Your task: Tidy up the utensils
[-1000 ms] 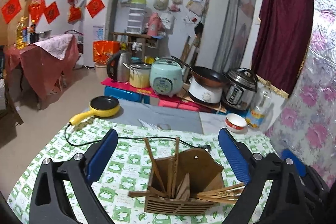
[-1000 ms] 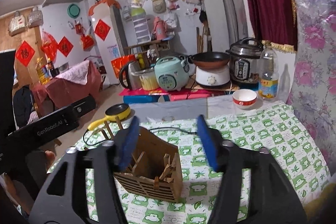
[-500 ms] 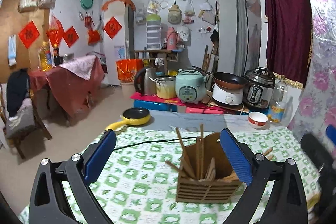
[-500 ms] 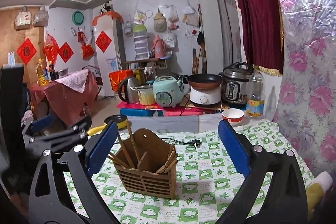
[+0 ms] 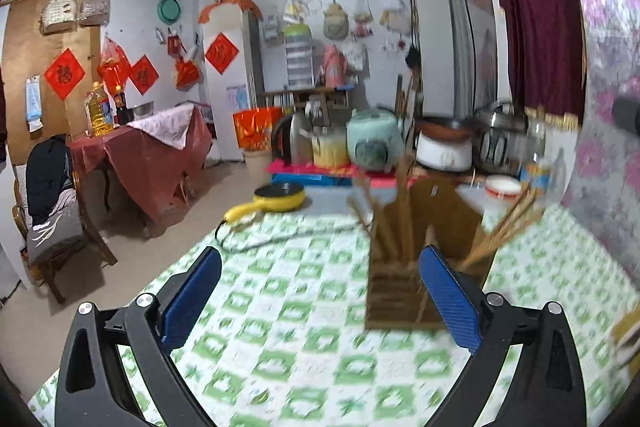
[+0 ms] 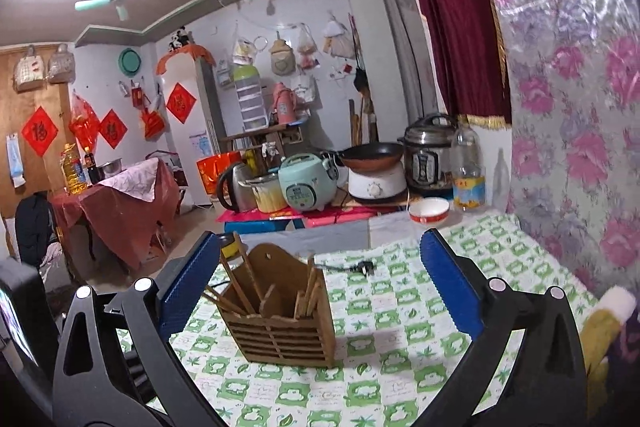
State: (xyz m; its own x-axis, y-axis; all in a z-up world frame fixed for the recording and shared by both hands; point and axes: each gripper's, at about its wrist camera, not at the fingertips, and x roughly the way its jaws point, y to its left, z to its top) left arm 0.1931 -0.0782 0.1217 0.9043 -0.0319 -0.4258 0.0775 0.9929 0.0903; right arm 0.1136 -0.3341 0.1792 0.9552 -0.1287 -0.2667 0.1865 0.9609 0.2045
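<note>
Chopsticks [image 6: 245,281] upright and leaning in wooden holder [image 6: 280,323], mid-table on green checked cloth [image 6: 384,311].

Sorted into compartments, probably so ends stay reachable from above; a few splayed toward holder's right side in the blurred left view. Right gripper [image 6: 320,287] spread wide, empty, holder between its fingers but untouched. Left gripper [image 5: 320,303] likewise released, gripping nothing, just left of holder [image 5: 404,291]. Plug [image 6: 366,268] lying behind holder; bowl [image 6: 429,209] farther back.

left wrist view low over the checked tablecloth [image 5: 304,311], facing the far kitchen wall, right wrist view likewise, both sharing the wooden utensil holder [image 6: 280,323] close ahead
</note>
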